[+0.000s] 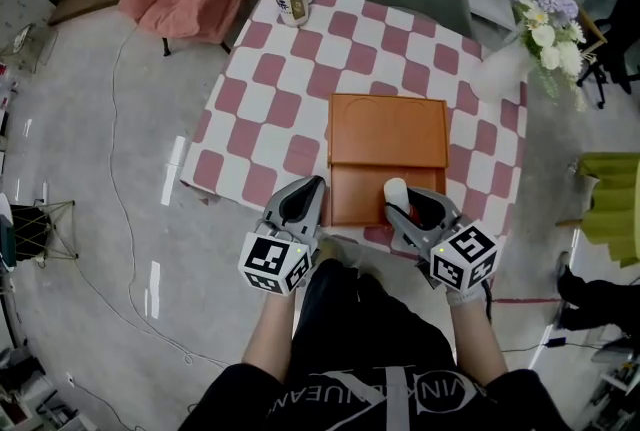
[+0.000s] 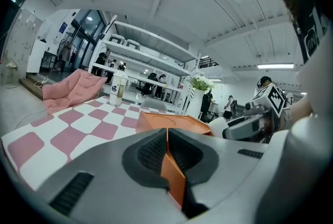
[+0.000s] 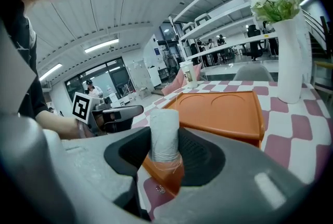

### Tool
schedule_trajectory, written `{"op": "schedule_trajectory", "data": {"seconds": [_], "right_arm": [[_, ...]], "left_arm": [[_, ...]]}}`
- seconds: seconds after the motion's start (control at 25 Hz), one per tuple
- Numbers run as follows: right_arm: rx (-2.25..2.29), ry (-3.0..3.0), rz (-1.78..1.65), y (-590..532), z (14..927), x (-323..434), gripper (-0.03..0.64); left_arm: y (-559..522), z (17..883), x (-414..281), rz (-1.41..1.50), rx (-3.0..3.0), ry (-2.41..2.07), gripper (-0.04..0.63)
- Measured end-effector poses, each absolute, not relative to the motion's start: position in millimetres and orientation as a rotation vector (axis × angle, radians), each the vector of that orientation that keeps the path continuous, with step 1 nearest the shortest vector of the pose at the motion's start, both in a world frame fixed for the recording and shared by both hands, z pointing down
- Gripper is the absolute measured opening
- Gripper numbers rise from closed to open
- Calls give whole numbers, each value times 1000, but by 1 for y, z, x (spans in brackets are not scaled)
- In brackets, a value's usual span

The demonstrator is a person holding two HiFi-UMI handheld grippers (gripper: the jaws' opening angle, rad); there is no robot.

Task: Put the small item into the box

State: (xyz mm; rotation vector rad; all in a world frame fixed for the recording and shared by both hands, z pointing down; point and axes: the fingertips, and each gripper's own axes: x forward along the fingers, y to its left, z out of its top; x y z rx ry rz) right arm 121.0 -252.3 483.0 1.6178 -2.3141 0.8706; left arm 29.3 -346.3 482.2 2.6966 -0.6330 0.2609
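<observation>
- Roll point(image 1: 396, 190) stands clamped upright in my right gripper point(image 1: 410, 211), at the 6 o'clock edge of the box point(image 1: 388, 131).
- My left gripper point(image 1: 303, 203) pinches the box's near wall — steady it, lower inside, then release.

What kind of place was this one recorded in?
Probably a large open workshop or lab hall, not a home: a bare concrete floor with loose cables, white storage racks under strip lights, and other people in the background.
</observation>
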Motion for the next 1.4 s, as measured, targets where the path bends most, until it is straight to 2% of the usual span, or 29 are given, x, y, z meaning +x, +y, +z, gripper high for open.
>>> {"op": "schedule_trajectory", "data": {"seconds": [0.72, 1.4], "right_arm": [[1300, -1967, 785, -266, 530, 90, 160], [1040, -1916, 755, -286, 564, 75, 160]], "left_arm": [[-348, 510, 29, 336, 2742, -443, 15], [-351, 527, 29, 336, 2676, -501, 14]]}}
